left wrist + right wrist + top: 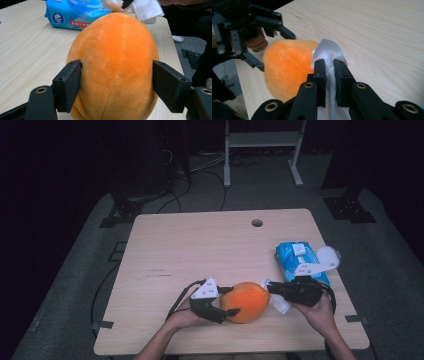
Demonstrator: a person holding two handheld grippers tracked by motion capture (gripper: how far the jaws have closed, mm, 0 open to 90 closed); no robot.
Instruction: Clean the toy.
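An orange plush toy (pixel 245 301), egg-shaped, lies near the table's front edge. My left gripper (pixel 231 301) comes at it from the left and is shut on it: in the left gripper view both black pads (pixel 72 82) press into the toy's (pixel 117 57) sides. My right gripper (pixel 270 288) is at the toy's right end, shut on a white wipe (pixel 278 304). The right gripper view has the wipe (pixel 328 50) pinched between my jaws (pixel 330 67) and resting against the toy (pixel 287 70), with the left gripper (pixel 276 52) beyond.
A blue pack of wipes (pixel 295 256) with its white lid (pixel 328 256) flipped open lies at the table's right edge, just behind my right hand. The wooden table (pixel 200 240) has a cable hole (pixel 257 223) at the back. Cables trail off the left front.
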